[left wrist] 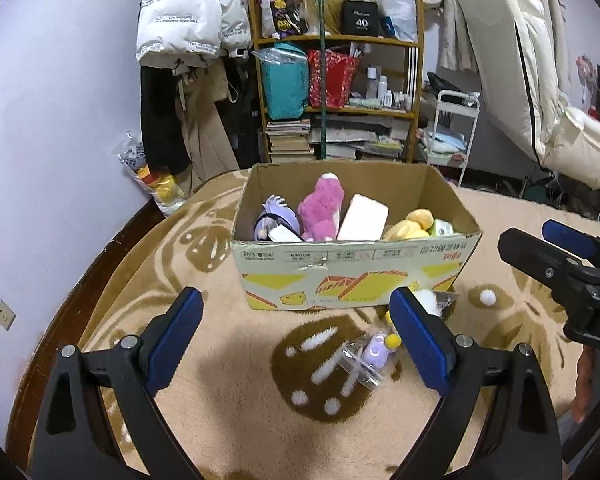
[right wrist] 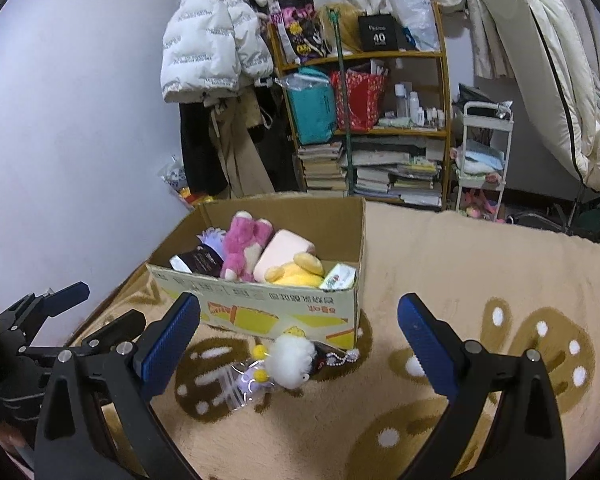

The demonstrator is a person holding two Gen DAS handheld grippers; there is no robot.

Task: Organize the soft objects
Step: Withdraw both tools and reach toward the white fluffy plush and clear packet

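**Toys left on the blanket**

The box (left wrist: 352, 268) already holds soft toys. A white fluffy toy (right wrist: 290, 358) and a small purple toy in a clear bag (left wrist: 374, 352) lie on the blanket (left wrist: 236, 412), just in front of the box. Both sit low between the right gripper (right wrist: 300, 344) jaws, which are wide and empty. The left gripper (left wrist: 296, 336) is wide too, with the purple toy beside its right jaw.

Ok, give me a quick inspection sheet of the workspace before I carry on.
Surface: beige patterned blanket, toys lying loose on it.
Job's things: cardboard box holds pink plush, yellow plush; white fluffy toy and bagged purple toy lie outside, in front of the box.
Clutter: small white pompom.
Grippers: left gripper and right gripper both open, empty.
Cables: nothing seen.
Surroundings: bookshelf, hanging jackets, white trolley.
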